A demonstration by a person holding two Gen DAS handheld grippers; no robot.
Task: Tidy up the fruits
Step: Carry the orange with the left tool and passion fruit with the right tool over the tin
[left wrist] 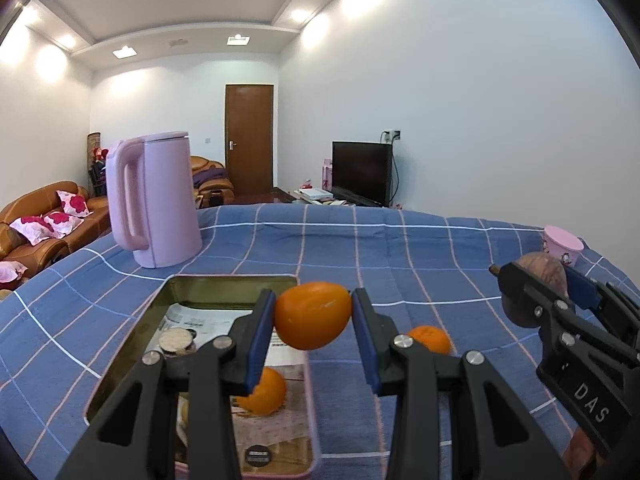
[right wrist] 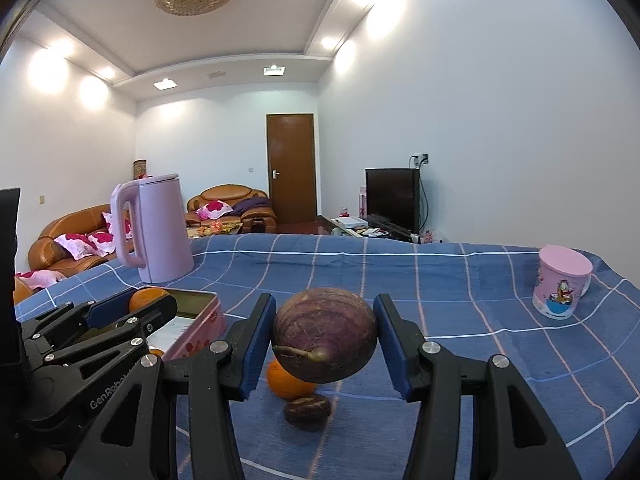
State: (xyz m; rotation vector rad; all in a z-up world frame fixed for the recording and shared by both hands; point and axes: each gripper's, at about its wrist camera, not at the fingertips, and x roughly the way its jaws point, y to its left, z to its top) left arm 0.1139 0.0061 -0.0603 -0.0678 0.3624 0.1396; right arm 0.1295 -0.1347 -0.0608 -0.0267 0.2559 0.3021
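your left claw point(left wrist: 313, 316) was clamped on an orange point(left wrist: 312, 315) above the open tin point(left wrist: 120, 356), one orange already inside below it; your right claw point(right wrist: 324, 334) gripped a purple fruit point(right wrist: 325, 334), two more fruits lay beneath it

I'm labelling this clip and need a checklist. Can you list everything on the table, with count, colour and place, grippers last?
Oval orange fruit: one, orange, held above the tin.
Round purple-brown fruit: one, held above the cloth.
Loose oranges: two; one inside the tin, one on the cloth.
Small purple-brown fruit: one, on the cloth.
Rectangular pink tin: one, open, left.
Lilac kettle: one, behind the tin.
Pink cartoon cup: one, far right.
Blue checked tablecloth: one.
Left gripper: black, shut on the orange fruit.
Right gripper: black, shut on the purple-brown fruit.
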